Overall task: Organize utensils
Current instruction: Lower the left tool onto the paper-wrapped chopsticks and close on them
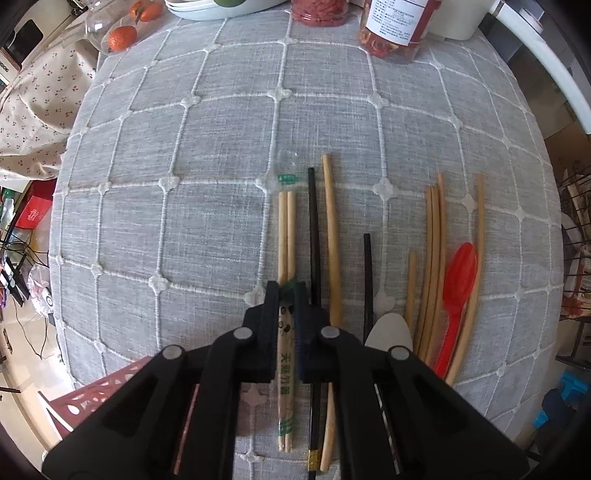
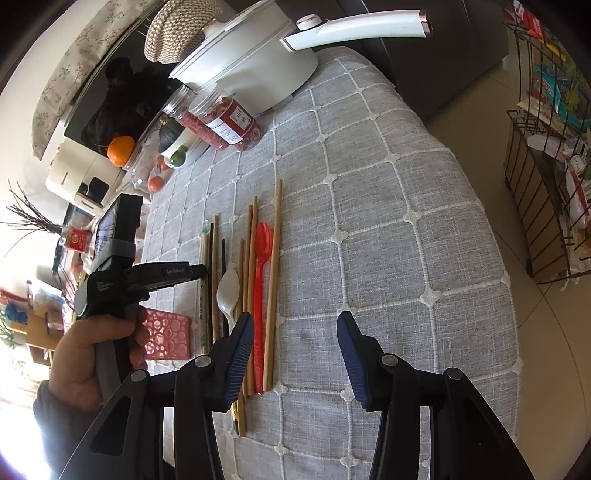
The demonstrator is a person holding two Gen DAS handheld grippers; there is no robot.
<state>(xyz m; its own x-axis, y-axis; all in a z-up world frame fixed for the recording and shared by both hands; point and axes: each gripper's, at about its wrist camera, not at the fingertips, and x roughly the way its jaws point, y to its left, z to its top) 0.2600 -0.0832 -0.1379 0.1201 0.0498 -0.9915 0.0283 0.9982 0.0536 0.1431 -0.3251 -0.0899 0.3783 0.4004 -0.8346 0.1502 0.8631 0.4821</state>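
tongs first: the left gripper [image 1: 286,286] points straight down and pinches the wrapped chopsticks [image 1: 286,236] mid-length — likely so the pair lifts level. the right gripper [image 2: 295,332] hangs spread and empty over bare cloth [image 2: 388,221], right of the red spoon [image 2: 260,266]. left of that spoon lie loose chopsticks [image 2: 245,258], a white spoon [image 2: 227,291] and, farthest, the wrapped pair — one row, easy to sort.

The white spoon [image 1: 388,328] is half hidden behind the left gripper's [image 1: 286,291] right finger — its handle unseen. Jars [image 1: 395,29] far ahead are cut off by the top edge.
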